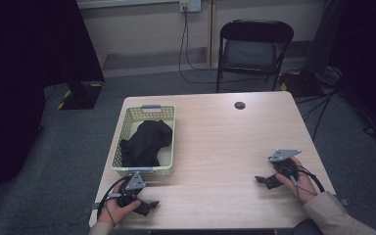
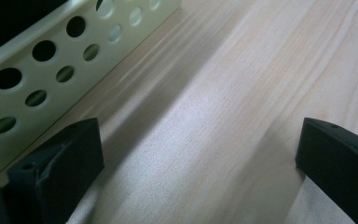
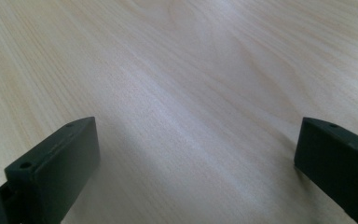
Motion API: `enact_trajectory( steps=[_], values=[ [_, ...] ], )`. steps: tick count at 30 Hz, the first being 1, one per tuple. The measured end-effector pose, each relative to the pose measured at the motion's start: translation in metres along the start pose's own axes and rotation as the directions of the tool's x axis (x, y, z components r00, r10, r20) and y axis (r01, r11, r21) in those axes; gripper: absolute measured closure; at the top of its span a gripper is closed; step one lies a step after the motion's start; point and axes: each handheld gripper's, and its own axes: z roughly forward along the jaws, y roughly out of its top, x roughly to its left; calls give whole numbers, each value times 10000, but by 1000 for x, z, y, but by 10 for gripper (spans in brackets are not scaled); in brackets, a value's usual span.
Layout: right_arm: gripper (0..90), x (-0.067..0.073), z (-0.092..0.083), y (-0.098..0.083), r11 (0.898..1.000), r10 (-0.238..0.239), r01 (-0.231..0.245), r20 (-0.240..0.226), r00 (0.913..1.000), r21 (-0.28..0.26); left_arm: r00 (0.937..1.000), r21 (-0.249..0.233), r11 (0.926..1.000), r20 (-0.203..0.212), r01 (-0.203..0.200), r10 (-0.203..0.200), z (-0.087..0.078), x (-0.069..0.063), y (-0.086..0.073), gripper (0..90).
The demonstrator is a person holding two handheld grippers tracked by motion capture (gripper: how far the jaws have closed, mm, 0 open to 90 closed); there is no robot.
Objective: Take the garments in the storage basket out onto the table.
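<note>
A pale green perforated basket (image 1: 127, 127) stands on the left half of the wooden table (image 1: 225, 142), with a black garment (image 1: 147, 142) bundled inside it. My left gripper (image 1: 149, 204) rests low at the table's front left, just in front of the basket, its jaws wide open over bare wood. In the left gripper view the basket wall (image 2: 51, 60) runs along the upper left, beside my open left gripper (image 2: 198, 154). My right gripper (image 1: 264, 180) lies at the front right, pointing left, open with nothing between its jaws. The right gripper view has my right gripper (image 3: 196, 154) over bare tabletop.
A small dark round hole (image 1: 240, 105) marks the table's far edge. Behind the table stands a black folding chair (image 1: 254, 49), with cables on the floor at the right. A black curtain (image 1: 24, 58) hangs at the left.
</note>
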Motion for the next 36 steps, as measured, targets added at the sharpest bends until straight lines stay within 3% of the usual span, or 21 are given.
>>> enact_trajectory(
  steps=[10, 13, 17, 27, 36],
  values=[
    [0, 0, 0, 0, 10000, -2, 2, -1, 10000, 0, 9999, 397, 9992, 145, -94, 88, -1, 0, 4, 2],
    [0, 0, 0, 0, 10000, -5, 5, -1, 10000, 0, 9995, 325, 9994, 312, -113, 103, -4, 0, 6, 35],
    [0, 0, 0, 0, 10000, -2, 2, 0, 10000, -1, 9992, 4, 9998, 363, -187, 187, -11, -1, 11, 23],
    [0, 0, 0, 0, 10000, -1, 1, -1, 10000, 0, 9977, -183, 9994, 599, -295, 305, -26, -4, 24, 24],
    [0, 0, 0, 0, 10000, -2, 2, -1, 10000, 0, 9980, -658, 9978, 627, 3, 38, -43, -2, 32, 24]
  ],
)
